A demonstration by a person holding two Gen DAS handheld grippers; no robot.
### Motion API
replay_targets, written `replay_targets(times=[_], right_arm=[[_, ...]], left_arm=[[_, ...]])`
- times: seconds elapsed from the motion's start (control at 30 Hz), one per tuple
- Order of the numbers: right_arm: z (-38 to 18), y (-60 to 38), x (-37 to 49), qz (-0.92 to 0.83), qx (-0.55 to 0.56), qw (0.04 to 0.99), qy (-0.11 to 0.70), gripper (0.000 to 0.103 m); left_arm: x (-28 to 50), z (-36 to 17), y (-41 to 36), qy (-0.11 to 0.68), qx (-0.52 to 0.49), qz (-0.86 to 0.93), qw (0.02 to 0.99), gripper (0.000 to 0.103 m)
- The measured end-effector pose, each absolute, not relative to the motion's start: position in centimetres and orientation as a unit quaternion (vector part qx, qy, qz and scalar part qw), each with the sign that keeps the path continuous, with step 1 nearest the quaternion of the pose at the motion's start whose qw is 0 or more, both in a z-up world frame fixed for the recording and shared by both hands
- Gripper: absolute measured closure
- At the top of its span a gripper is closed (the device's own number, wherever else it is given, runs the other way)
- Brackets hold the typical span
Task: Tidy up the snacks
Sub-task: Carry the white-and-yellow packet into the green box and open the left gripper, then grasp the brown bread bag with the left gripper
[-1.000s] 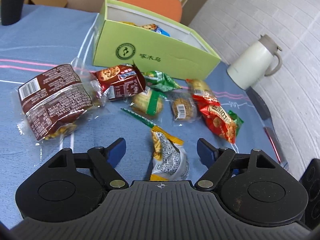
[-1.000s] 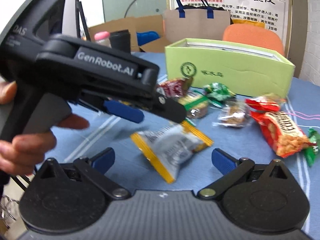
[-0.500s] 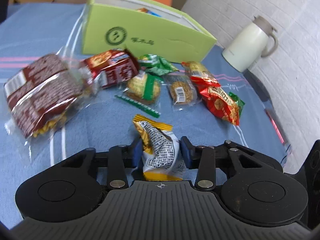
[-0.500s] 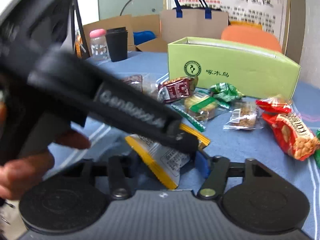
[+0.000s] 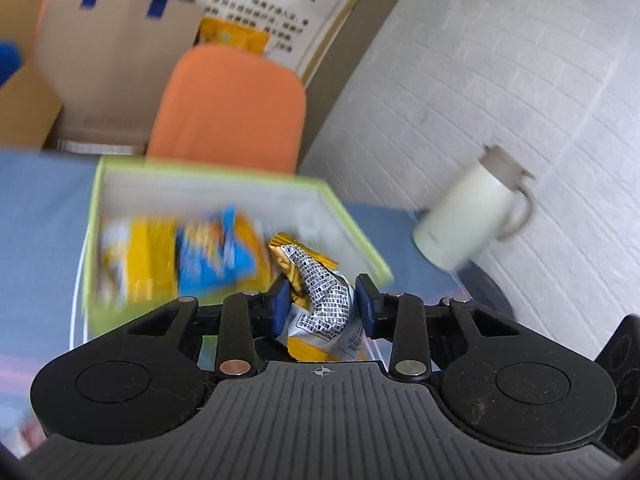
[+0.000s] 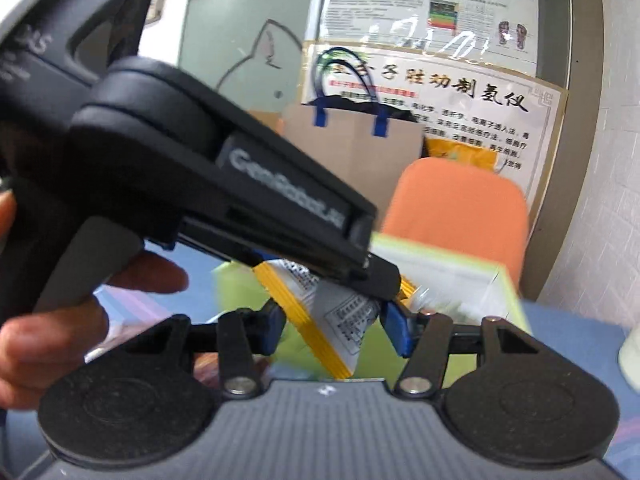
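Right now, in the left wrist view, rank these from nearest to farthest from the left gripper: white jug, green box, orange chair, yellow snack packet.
1. yellow snack packet: clamped in the left gripper.
2. green box: just beyond, open.
3. white jug: right, by the wall.
4. orange chair: behind the box.

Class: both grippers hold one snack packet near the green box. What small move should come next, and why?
Probably ease the yellow-edged packet forward, then release: the left gripper and right gripper pinch it over the green box, which already holds snacks.

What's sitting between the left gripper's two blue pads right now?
The yellow-and-silver snack packet, pinched between the left gripper's pads, in front of the green box. The left wrist view shows it.
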State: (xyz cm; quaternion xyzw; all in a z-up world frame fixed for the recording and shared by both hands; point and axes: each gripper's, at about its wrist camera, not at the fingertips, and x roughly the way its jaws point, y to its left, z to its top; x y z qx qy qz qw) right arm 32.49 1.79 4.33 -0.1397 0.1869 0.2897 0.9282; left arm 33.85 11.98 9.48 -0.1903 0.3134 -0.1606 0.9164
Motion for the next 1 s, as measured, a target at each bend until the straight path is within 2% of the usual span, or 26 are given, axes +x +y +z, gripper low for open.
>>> replay_targets(times=[0.1, 0.17, 0.23, 0.27, 0.37, 0.4, 0.47, 0.5, 0.6, 0.73, 0.8, 1.0], right_arm=[[3.8, 1.4, 37.4, 0.291, -0.128, 0.924, 0.211, 0.042], [3.0, 0.7, 39.8, 0.284, -0.117, 0.924, 0.228, 0.038], [2.7, -0.7, 40.8, 0.272, -0.108, 0.928, 0.231, 0.035], [2.9, -1.7, 40.6, 0.268, -0.102, 0.931, 0.225, 0.032], [4.1, -4.8, 38.6, 0.255, -0.083, 0.943, 0.198, 0.025], [4.4, -5.4, 37.9, 0.250, -0.078, 0.946, 0.190, 0.018], [5.0, -6.4, 35.9, 0.248, -0.073, 0.949, 0.178, 0.008], [5.2, -6.7, 34.8, 0.251, -0.075, 0.950, 0.172, 0.009], [5.0, -6.6, 31.7, 0.267, -0.087, 0.945, 0.166, 0.009], [3.5, -4.1, 26.8, 0.321, -0.090, 0.924, 0.186, 0.009], [2.1, -1.9, 24.6, 0.350, -0.095, 0.909, 0.205, 0.001], [-2.6, 4.5, 19.7, 0.433, -0.070, 0.850, 0.290, 0.001]], left_arm=[[38.8, 9.2, 11.1, 0.324, -0.183, -0.145, 0.917, 0.090], [41.5, 8.0, 10.8, 0.336, -0.194, -0.145, 0.910, 0.084], [43.1, 7.0, 10.7, 0.343, -0.200, -0.149, 0.906, 0.066], [43.4, 6.8, 10.8, 0.344, -0.202, -0.143, 0.906, 0.064], [42.0, 7.3, 11.5, 0.317, -0.207, -0.143, 0.915, 0.057], [41.2, 7.7, 11.7, 0.308, -0.207, -0.144, 0.918, 0.052], [39.3, 8.7, 12.1, 0.292, -0.200, -0.144, 0.924, 0.049], [38.2, 9.2, 12.3, 0.285, -0.194, -0.143, 0.928, 0.048], [34.4, 10.0, 13.4, 0.268, -0.176, -0.126, 0.939, 0.037], [28.6, 9.6, 15.9, 0.258, -0.147, -0.076, 0.952, 0.034], [26.1, 8.6, 17.7, 0.263, -0.146, -0.046, 0.953, 0.034], [23.9, 3.5, 23.4, 0.320, -0.147, 0.021, 0.936, 0.036]])
